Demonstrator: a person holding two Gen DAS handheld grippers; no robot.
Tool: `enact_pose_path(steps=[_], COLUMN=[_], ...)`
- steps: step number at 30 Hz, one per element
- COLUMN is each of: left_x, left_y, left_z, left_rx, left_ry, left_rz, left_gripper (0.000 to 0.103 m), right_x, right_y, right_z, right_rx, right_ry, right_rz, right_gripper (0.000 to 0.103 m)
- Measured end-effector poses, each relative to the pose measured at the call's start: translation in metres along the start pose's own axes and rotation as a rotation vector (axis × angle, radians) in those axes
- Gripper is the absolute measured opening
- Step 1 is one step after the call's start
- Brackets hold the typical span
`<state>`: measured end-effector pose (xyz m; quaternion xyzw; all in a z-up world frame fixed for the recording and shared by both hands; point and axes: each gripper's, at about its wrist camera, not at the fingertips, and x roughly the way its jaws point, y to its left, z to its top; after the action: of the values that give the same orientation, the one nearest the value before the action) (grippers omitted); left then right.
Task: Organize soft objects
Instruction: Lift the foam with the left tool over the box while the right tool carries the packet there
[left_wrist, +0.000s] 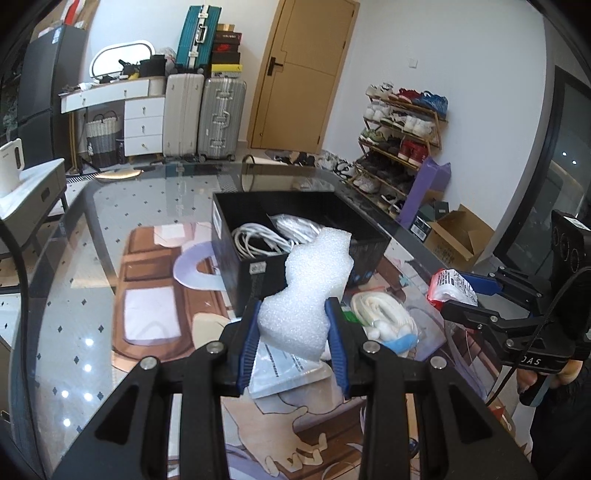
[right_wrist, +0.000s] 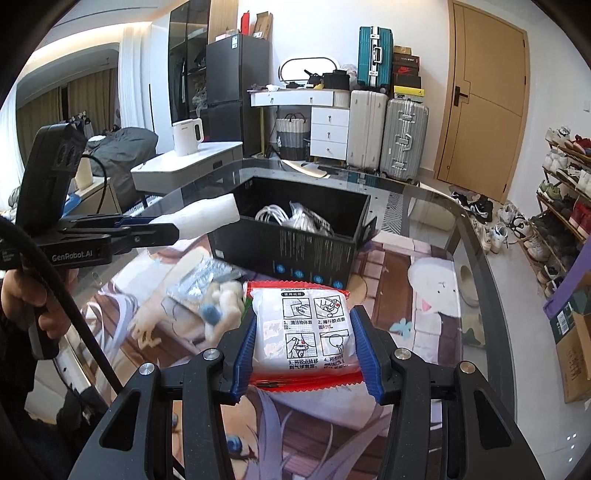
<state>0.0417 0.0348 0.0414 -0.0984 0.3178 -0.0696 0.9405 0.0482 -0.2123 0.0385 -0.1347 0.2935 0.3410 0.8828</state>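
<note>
Foam (left_wrist: 306, 295), a white lumpy piece, sits pinched between the blue pads (left_wrist: 248, 343) of the left tool (left_wrist: 293, 345), its lower end squeezed in the grip and its upper part sticking forward and up past the fingertips, off the worktop (left_wrist: 110, 206). Seen from the right wrist, the same piece juts out sideways from that tool toward the black box (right_wrist: 295, 247).

The right tool (right_wrist: 304, 345) is clamped on a white packet (right_wrist: 306, 332) with red edges and printed instruction drawings; the pads press on both its long sides, and its far end reaches beyond the tips. A hand (right_wrist: 22, 295) grips the left tool's handle at the left edge of that view.

Just beyond both tools, on the glass worktop over a printed mat, lies a small heap of soft things: a clear plastic bag (left_wrist: 280, 373), and a cream bundle (left_wrist: 384, 317) with a blue bit. Behind the heap stands the open black box, holding coiled white cables (left_wrist: 258, 240). Farther off are suitcases (left_wrist: 207, 114), a wooden door (left_wrist: 295, 74) and a shoe rack (left_wrist: 399, 140).
</note>
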Motion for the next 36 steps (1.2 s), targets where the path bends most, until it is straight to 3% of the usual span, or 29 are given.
enact_pose_path(steps=[14,36], left_x=[-0.006,0.034], left_y=[0.004,0.013], left_z=[0.022,0.044], left_rx=[-0.024,-0.055], left_ry=[-0.072,-0.055], left_rz=[0.057,0.099], left_gripper=[0.033,0.033], right_x=[0.007,0.045], right_y=[-0.001,-0.016], right_z=[0.029,0.068], right_rx=[0.029,0.039], right_ry=[-0.044,-0.055], right_rz=[-0.007,-0.010], right_gripper=[0.049,0.049])
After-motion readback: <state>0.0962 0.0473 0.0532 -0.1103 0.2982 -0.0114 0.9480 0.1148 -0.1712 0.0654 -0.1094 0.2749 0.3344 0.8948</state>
